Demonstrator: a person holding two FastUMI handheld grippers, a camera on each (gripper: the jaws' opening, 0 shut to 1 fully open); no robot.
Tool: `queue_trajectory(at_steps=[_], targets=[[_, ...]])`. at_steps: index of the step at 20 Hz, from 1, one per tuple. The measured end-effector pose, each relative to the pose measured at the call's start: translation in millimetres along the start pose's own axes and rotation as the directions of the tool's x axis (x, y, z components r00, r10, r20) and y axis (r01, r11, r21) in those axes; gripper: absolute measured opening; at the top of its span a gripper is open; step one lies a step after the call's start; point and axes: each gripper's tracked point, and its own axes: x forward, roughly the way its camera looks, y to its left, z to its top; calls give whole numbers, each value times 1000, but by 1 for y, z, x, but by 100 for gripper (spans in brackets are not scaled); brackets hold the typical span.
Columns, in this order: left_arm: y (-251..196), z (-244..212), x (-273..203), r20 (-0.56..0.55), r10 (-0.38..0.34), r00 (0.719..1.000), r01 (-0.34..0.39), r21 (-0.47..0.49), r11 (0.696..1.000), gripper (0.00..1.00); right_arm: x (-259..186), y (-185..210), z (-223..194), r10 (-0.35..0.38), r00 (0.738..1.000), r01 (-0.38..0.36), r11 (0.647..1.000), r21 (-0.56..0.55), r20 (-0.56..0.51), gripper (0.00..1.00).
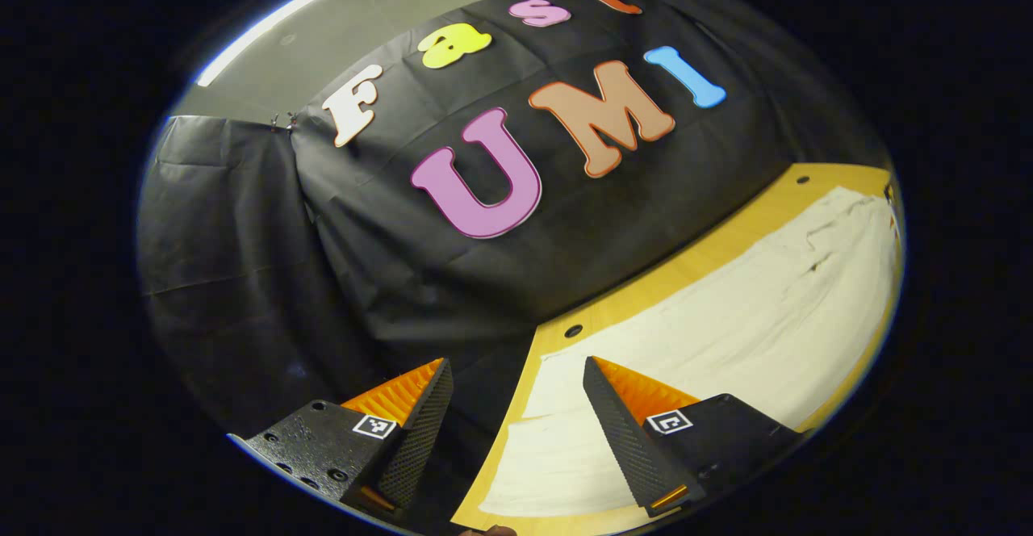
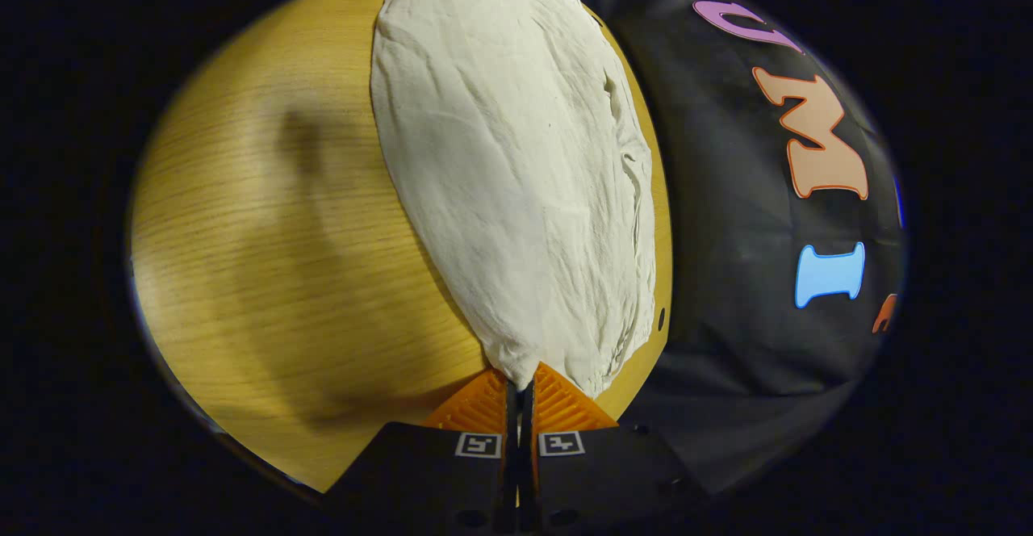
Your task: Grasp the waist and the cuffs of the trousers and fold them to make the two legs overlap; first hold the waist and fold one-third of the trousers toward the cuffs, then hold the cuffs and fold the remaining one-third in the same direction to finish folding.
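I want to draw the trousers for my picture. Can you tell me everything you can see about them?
The trousers are off-white, made of thin, crinkly woven cloth. They lie stretched out flat on the wooden table, close to its far edge by the black booth wall. In the right gripper view, the right gripper is shut on one end of them, bunching the cloth there. The left gripper is open above their other end, not touching them.
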Motion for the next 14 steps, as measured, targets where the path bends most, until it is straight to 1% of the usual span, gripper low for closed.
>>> queue_trajectory(at_steps=[3,8,10,12,14], targets=[[-3,-40,-8,-72,-56,996,62,88,994,96,0,-1,1,-4,1000,4,1000,-12,-10,2],[0,-86,-8,-164,-107,981,137,187,973,96,1,0,1,-20,1000,20,1000,-22,-21,3],[-1,-105,-11,-199,-138,970,186,249,950,96,0,-1,2,-31,999,30,999,-25,-23,2],[-3,-124,-12,-236,-181,955,252,315,915,97,0,-1,1,-34,999,34,999,-23,-24,3],[-6,-141,-17,-274,-222,936,313,355,881,97,1,-1,1,-35,999,34,999,-19,-25,2]])
